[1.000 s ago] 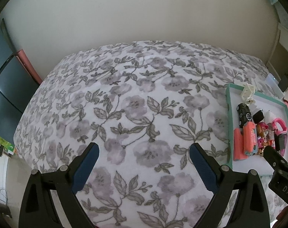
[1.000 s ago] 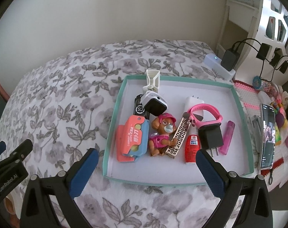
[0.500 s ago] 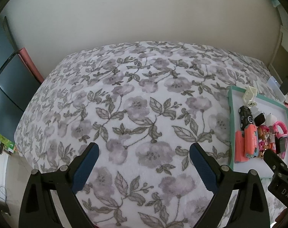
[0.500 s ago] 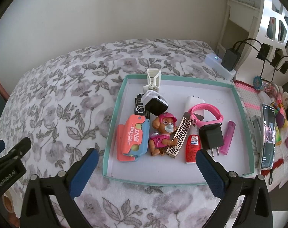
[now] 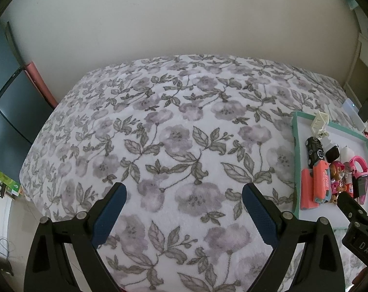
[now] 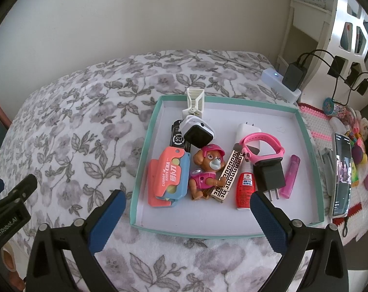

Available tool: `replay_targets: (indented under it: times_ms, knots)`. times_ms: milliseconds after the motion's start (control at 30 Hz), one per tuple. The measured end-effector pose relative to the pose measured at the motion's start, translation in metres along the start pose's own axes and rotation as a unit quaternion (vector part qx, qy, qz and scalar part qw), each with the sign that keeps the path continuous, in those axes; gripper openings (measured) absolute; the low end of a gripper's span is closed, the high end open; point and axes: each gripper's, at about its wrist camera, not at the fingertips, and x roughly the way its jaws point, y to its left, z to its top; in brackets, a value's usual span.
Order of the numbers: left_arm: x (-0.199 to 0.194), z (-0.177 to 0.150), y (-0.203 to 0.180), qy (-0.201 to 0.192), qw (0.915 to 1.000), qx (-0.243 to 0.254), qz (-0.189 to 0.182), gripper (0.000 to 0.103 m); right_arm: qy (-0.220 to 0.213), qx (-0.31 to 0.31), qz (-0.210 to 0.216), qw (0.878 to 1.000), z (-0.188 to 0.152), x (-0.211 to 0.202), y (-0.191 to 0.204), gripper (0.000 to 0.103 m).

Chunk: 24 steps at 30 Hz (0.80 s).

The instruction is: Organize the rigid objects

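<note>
A teal-rimmed white tray (image 6: 145,143) lies on the flowered bed. In it are a coral and blue knife case (image 6: 170,174), a pink toy puppy (image 6: 207,168), a gold patterned bar (image 6: 229,178), a red glue bottle (image 6: 244,191), a black charger (image 6: 269,176), a pink watch band (image 6: 261,146), a pink lighter (image 6: 291,176), a smartwatch (image 6: 198,132) and a white clip (image 6: 195,103). My right gripper (image 6: 187,215) hovers open over the tray's near rim, holding nothing. My left gripper (image 5: 184,206) is open above bare blanket, with the tray (image 5: 296,160) far to its right.
The bed's flowered blanket (image 5: 174,131) spreads wide to the left of the tray. A white power strip (image 6: 280,82) with black adapters sits behind the tray. A phone (image 6: 342,174) and small toys lie on a knitted mat to the right. A wall stands behind the bed.
Both views have pulled back and up slightly, so the tray looks smaller and farther right in the left wrist view. No object has moved and both grippers stay open.
</note>
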Motion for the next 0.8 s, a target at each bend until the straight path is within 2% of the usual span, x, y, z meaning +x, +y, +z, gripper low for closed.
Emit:
replay_targets:
  times_ms: [533,800]
  knots:
    - [0.0000,-0.0010,-0.0004,0.002,1.0000,-0.004,0.000,0.096,0.005,0.000,-0.002,1.000,-0.0003,0.0022,-0.0025,0.103]
    - [-0.0030,-0.0006,0.0019,-0.006,0.9998,-0.010,-0.013,0.096,0.005,0.000,-0.003,1.000,-0.0009,0.0023,-0.0026,0.103]
